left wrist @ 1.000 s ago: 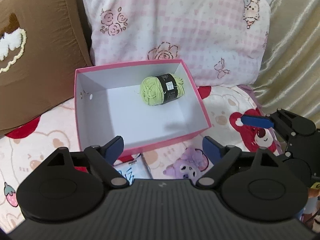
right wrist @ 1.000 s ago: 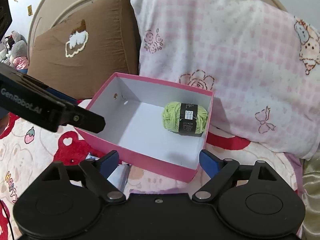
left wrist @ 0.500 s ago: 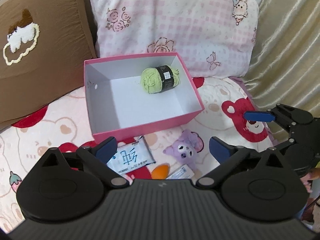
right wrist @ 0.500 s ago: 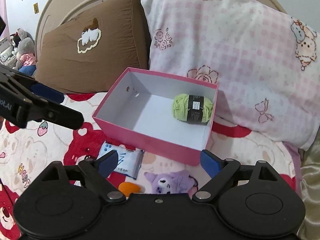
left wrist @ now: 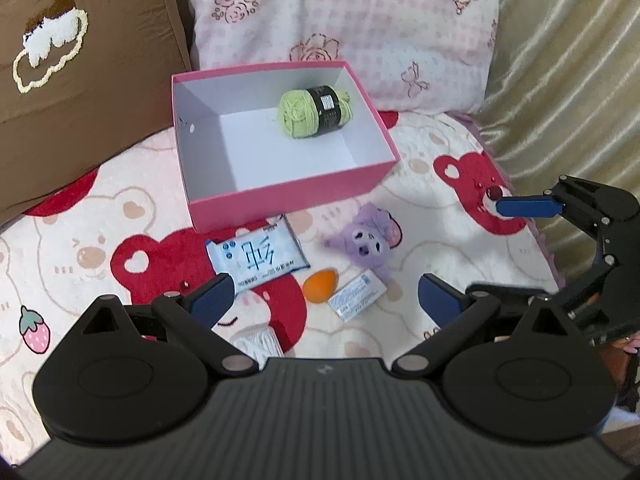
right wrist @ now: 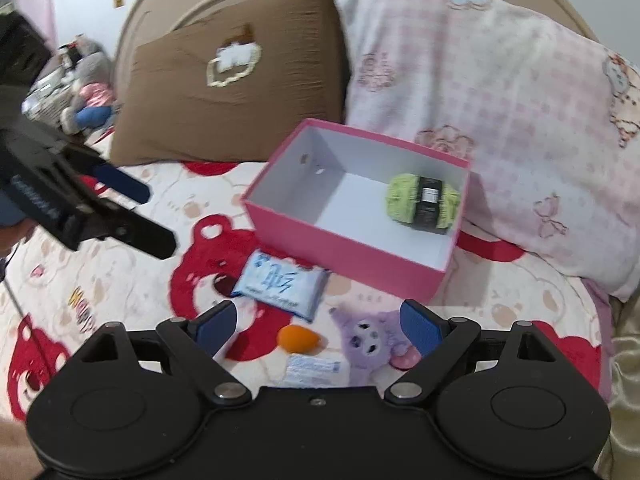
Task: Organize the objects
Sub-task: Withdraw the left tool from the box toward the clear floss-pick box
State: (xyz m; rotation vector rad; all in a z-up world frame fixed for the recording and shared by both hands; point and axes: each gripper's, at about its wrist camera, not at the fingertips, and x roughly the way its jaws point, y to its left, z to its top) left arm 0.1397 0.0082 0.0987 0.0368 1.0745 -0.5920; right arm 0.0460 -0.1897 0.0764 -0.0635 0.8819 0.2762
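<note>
Organizing items on the bear-print bedspread, near to far: white sachet, orange sponge, purple plush, tissue pack; then pink box holding green yarn, long axis lying crosswise. Left gripper, jaws just opening, and right gripper stand wide apart, empty. Only the left view shows a white knit piece; only the right shows toys beyond the brown pillow.

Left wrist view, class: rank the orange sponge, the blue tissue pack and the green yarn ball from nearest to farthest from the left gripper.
1. Orange sponge: on the blanket, between the left gripper's fingers.
2. Blue tissue pack: beyond it, leftward, before the pink box.
3. Green yarn ball: inside the box, at its far end.
</note>
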